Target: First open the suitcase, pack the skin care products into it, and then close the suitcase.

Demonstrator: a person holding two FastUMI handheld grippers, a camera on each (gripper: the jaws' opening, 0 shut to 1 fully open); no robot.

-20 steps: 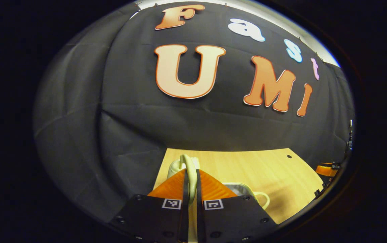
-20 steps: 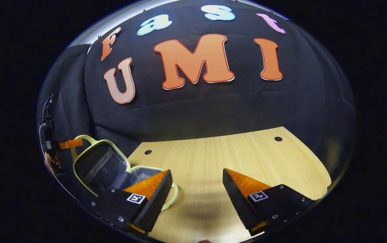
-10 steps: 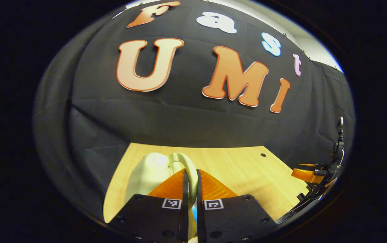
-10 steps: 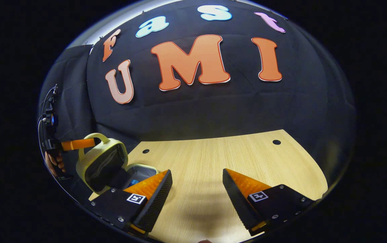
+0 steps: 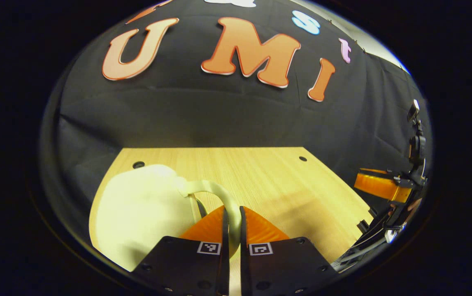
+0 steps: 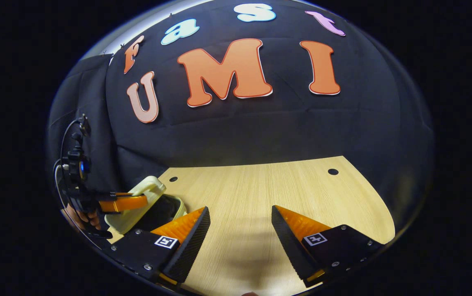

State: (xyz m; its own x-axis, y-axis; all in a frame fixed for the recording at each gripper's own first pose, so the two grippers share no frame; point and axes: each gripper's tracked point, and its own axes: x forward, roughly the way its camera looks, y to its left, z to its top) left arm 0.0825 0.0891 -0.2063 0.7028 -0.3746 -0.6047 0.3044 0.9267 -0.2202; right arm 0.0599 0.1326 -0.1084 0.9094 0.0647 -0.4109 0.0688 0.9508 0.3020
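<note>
Left gripper view: the left gripper (image 5: 232,230) has its two fingers drawn together on the pale yellow handle (image 5: 215,191) of the suitcase (image 5: 141,213), the strap rising as a thin arch from the case body and passing down between the fingers. The suitcase sits at the near left part of the wooden table (image 5: 268,181), and its domed outer shell faces the camera. The shell looks smooth and rigid; it is judged light, since it is carried by the thin handle alone. The handle looks like a flexible moulded loop, so it is the sound place to hold, though the lid is likely to swing about it. The smooth dome offers no purchase for two fingers and would probably slip. The right gripper (image 5: 377,187) appears at the far right edge, off the table's side. Right gripper view: the right gripper (image 6: 240,230) hangs over bare table (image 6: 268,193) with its fingers well apart and nothing between them. At the left edge, the left gripper (image 6: 122,203) holds the lid (image 6: 137,203) tilted low over the suitcase base (image 6: 174,205), with a dark gap between the two. A hand (image 6: 83,216) shows below that gripper. Judgement: the case is partly closed and not seated. Whether the skin care products lie inside cannot be told. Lowering should be slow, so that the rims meet squarely; a rigid shell would likely bounce or skew if dropped.
</note>
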